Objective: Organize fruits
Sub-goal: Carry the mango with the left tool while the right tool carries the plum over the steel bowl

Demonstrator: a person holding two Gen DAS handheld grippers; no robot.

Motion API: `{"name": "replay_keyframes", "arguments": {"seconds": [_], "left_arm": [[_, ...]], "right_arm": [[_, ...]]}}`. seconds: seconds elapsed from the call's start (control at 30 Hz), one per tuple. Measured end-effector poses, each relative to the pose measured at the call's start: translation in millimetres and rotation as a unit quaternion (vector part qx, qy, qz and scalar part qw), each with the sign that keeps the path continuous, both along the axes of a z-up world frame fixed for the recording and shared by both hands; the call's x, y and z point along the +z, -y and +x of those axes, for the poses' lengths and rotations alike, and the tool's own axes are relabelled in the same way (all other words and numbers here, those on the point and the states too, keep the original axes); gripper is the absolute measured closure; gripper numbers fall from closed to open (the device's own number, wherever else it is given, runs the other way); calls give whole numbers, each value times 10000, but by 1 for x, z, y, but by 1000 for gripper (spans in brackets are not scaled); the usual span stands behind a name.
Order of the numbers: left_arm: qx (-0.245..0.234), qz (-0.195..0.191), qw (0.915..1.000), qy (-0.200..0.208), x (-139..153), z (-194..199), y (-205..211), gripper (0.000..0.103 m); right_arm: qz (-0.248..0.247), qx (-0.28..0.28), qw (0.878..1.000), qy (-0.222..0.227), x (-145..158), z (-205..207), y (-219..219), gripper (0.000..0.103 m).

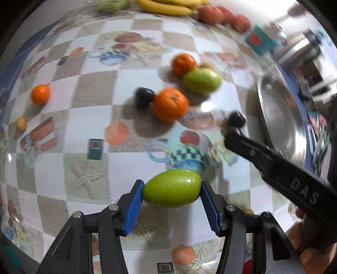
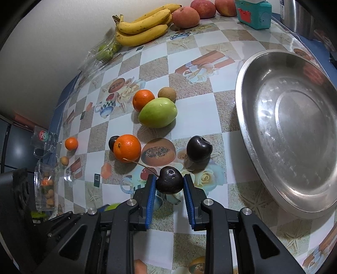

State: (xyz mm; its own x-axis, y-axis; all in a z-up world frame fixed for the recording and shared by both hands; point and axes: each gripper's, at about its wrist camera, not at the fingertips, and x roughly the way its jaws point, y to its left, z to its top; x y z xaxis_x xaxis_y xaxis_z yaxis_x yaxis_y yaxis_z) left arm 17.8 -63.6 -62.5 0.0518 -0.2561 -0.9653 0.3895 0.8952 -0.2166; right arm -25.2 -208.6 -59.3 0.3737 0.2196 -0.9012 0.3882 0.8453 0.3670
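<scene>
- The left gripper (image 1: pixel 171 190) has its jaws closed on a green fruit (image 1: pixel 171 188), held across its long ends, near the front of the desk (image 1: pixel 94 88) and apparently lifted off it.
- The right gripper (image 2: pixel 169 183) has its jaws closed on a dark cherry (image 2: pixel 169 179) with its thin stem (image 2: pixel 139 163) pointing far-left; whether it rests on the desk or hangs just above it, I cannot tell.
- Handling, as I judge it: the green fruit looks smooth, glossy and firm, so it may slip or pivot when pinched by its tapered ends; a hold across the broad middle seems safer. It seems light.
- The cherry is small, round and soft-skinned; a gentle pinch across its belly should do, and hard pressure could bruise it. The stem is too thin to hold by.
- A steel bowl (image 2: pixel 242 118) sits on the right, nothing in it; it looks like the likely place for fruit, and the way to it from the right gripper is open.
- A second cherry (image 2: pixel 199 148) stands just beyond the held one, between it and the far fruit.
- Further off: an orange (image 2: pixel 127 148) touching another dark cherry (image 2: pixel 112 142), then a second green fruit (image 2: pixel 158 112) against an orange (image 2: pixel 143 99) and a brown fruit (image 2: pixel 167 94).
- A small orange (image 2: pixel 71 143) and a small tan fruit (image 2: pixel 64 160) lie far left, beside glass jars (image 2: pixel 45 183).
- Bananas (image 2: pixel 143 27), peaches (image 2: pixel 186 16) and a teal box (image 2: pixel 253 13) line the far edge.
- The left view is blurred, so its details are uncertain.
</scene>
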Motion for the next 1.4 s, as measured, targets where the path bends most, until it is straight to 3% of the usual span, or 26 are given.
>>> {"name": "replay_keyframes", "arguments": {"seconds": [0.2,0.47,0.77,0.87,1.4], "left_arm": [[918,116,9948,435,18,20,-19,46],[2136,-14,9708,1093,53,49,-40,46],[2696,-76,9539,1317,68,74,-22,46],[2697,-90,9537,1331,65,81,-6,46],[1805,-135,9755,1251,53,88,96,46]], "right_arm": [[163,-93,9997,147,7,-2,3,75],[253,-351,9987,256,19,4,22,76],[-45,-777,9966,259,30,22,49,76],[-156,-928,9953,241,33,25,62,76],[-373,-2190,9750,97,37,-5,146,76]]}}
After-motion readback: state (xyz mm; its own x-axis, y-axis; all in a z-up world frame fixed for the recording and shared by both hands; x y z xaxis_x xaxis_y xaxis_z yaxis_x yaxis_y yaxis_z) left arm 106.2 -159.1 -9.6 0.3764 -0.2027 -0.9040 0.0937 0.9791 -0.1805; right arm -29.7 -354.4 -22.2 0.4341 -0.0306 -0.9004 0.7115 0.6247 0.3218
